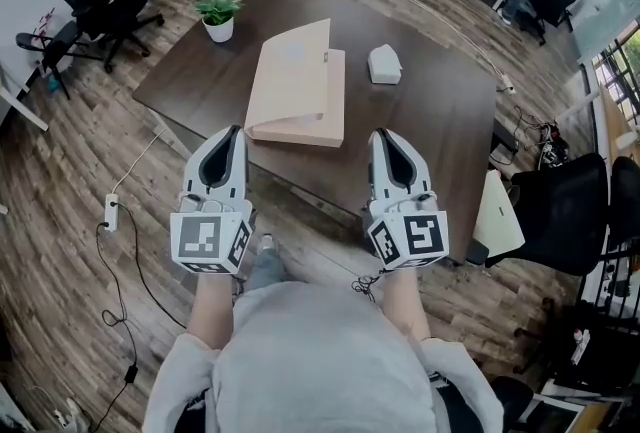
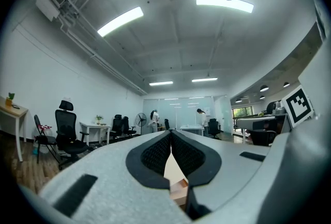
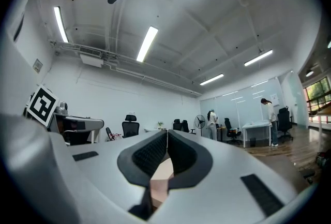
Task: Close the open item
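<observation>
Head view steeply down over table (image 1: 440, 121); both gripper views level, facing room; shared: beige folder (image 1: 300, 86), seemingly.

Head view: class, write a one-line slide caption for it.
Left gripper and right gripper, both shut, face a dark table bearing a beige box, lid raised.

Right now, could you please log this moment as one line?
beige folder: open | left tongs: shut, empty | right tongs: shut, empty
</observation>
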The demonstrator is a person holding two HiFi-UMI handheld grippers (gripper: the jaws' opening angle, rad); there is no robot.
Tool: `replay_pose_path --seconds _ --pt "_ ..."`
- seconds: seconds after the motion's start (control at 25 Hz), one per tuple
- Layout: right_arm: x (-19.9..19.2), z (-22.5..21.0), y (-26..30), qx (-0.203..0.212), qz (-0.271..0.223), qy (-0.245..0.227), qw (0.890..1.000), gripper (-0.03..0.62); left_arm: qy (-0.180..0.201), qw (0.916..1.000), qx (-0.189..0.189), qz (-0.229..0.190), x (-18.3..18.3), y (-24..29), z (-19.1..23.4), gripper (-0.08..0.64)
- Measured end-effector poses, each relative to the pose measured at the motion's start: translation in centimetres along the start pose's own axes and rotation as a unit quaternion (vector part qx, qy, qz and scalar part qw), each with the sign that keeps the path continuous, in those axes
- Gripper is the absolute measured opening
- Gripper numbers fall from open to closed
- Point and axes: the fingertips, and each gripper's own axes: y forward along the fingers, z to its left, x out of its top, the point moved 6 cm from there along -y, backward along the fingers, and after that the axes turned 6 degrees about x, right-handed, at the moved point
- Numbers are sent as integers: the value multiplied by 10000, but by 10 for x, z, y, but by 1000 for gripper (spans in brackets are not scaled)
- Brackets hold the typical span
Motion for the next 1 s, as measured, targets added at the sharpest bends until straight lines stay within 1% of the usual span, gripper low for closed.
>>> replay_pose_path --seconds 0.32,0.6,0.84,0.96,1.0 --pt "-6 -17 58 -350 24 -11 9994 14 20 9992 -397 55 -6 73 29 9" --pt "-14 -28 92 -761 118 -40 9970 14 87 9952 -948 217 -19 128 42 10" --pt "-24 -33 109 -1081 275 -53 9937 14 293 9854 -1596 521 -45 165 37 11" --pt "-29 -34 116 -1224 388 -90 9917 14 522 9769 -1941 726 -64 178 31 16" --pt "-31 -35 118 -1268 418 -94 9910 14 622 9731 -2066 810 -71 182 28 35"
